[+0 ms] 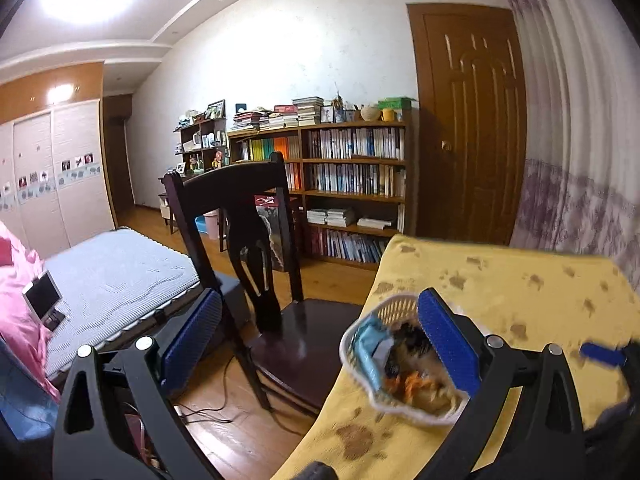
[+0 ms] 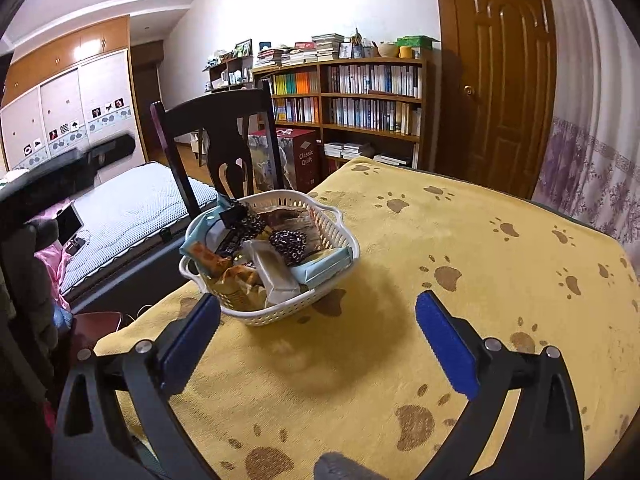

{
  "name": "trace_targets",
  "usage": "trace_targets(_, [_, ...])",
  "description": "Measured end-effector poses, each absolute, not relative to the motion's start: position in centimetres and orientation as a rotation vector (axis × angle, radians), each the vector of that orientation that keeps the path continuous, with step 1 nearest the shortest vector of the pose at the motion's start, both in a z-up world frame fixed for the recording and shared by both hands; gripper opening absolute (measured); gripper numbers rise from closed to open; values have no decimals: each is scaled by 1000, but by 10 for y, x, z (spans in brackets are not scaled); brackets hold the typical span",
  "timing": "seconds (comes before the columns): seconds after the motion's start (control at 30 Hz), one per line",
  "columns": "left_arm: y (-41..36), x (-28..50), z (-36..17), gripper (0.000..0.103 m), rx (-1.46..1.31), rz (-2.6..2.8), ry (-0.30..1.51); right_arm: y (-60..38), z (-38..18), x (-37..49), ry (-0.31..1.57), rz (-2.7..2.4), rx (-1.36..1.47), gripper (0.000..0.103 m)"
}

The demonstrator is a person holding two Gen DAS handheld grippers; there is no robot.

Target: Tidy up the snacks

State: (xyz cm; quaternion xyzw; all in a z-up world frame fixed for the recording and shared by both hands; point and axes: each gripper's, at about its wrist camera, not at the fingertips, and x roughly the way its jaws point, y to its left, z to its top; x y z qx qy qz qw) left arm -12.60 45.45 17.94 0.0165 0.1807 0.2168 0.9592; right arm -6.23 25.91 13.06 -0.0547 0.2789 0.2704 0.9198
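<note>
In the left wrist view the basket (image 1: 400,360) is blurred, and the left claw's (image 1: 320,344) right finger hides its far side. Its snacks (image 2: 260,248) are clearer from the right wrist: wrapped bars and packets heaped to the rim, labels unreadable. The basket sits on the yellow counter (image 2: 460,240) at 10 o'clock from the right claw (image 2: 318,332). Both claws are spread wide, grasping nothing.

Beyond my fingers I see a dark chair (image 2: 224,136), a bookcase (image 2: 360,96) against the white wall, a brown door (image 2: 500,72), wood floor.
</note>
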Motion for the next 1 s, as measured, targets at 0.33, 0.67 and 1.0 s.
trace_targets(0.33, [443,-148,150,100,96,469,397,267,129,-81,539,520,-179,98])
trace_targets(0.67, [437,-148,150,100,79,451,382,270,129,-86,493,477,-217,98])
trace_targets(1.0, [430,-144,146,100,110,458,391,275,125,-87,496,473,-240,98])
